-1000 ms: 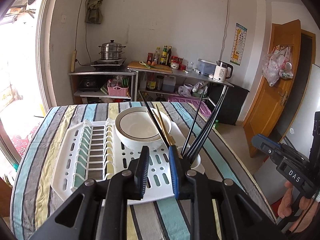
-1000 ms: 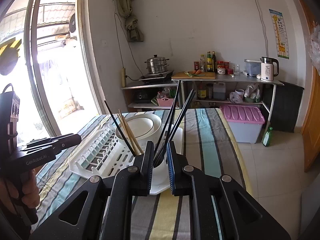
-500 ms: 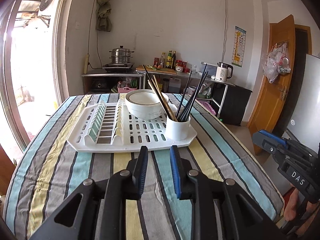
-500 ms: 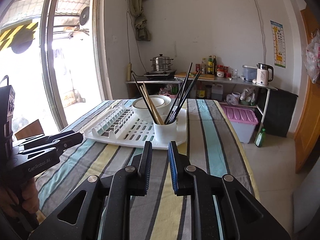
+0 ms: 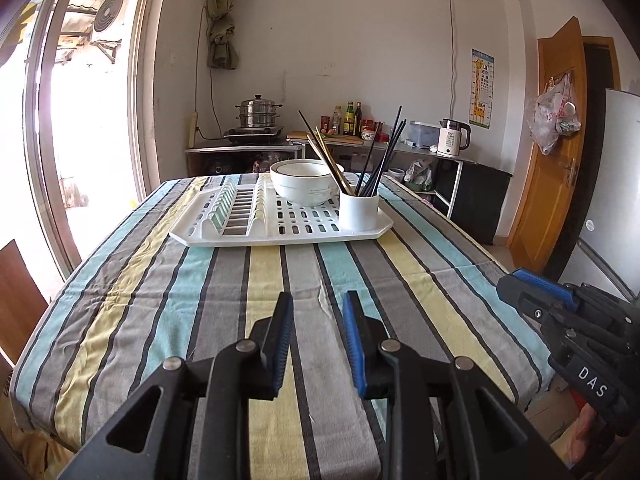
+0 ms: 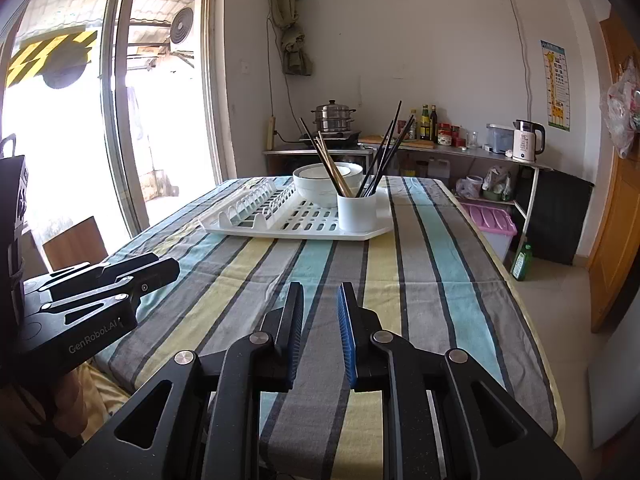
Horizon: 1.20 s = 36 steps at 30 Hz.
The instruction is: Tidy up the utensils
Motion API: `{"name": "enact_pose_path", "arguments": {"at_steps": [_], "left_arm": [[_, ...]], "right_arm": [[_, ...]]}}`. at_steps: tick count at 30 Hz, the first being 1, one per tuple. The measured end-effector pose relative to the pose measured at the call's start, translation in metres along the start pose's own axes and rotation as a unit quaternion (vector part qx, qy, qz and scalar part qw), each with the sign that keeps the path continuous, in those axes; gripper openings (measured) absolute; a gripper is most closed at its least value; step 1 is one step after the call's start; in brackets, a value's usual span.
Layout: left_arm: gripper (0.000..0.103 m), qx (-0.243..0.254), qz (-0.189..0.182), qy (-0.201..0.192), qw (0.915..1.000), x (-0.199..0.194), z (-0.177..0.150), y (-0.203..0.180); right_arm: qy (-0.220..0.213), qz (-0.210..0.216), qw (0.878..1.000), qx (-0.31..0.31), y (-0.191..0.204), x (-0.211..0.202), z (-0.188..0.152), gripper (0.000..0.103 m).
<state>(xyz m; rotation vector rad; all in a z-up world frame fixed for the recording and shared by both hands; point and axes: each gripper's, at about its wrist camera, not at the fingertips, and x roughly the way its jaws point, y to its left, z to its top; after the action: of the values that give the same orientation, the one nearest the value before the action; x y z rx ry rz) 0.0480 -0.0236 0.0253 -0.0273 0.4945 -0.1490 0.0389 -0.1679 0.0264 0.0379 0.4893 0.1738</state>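
A white cup stands on the near right corner of a white dish rack. It holds several black chopsticks and some wooden ones. A white bowl sits in the rack behind the cup. My left gripper is open and empty, well back over the near end of the table. My right gripper is also open and empty, equally far back. Each gripper shows at the edge of the other's view.
The striped tablecloth covers the table between the grippers and the rack. Behind the table stand a shelf unit with a steel steamer pot, bottles and a kettle. A pink bin sits on the floor at the right.
Both grippers have pulled back from right above the cup to the near end of the table, empty. The chopsticks stay in the cup.
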Motion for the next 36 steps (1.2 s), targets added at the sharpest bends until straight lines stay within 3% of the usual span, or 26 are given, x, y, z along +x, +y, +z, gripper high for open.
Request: {"name": "enact_pose_path", "arguments": {"at_steps": [9, 36], "left_arm": [[0.027, -0.004, 0.004, -0.026, 0.9996, -0.020, -0.009, 0.001], [0.027, 0.010, 0.005, -0.002, 0.9999, -0.010, -0.015, -0.009]], "right_arm": [[-0.011, -0.023, 1.000, -0.008, 0.002, -0.009, -0.009, 0.018], [-0.014, -0.033, 0.999, -0.002, -0.003, -0.009, -0.010, 0.018]]}}
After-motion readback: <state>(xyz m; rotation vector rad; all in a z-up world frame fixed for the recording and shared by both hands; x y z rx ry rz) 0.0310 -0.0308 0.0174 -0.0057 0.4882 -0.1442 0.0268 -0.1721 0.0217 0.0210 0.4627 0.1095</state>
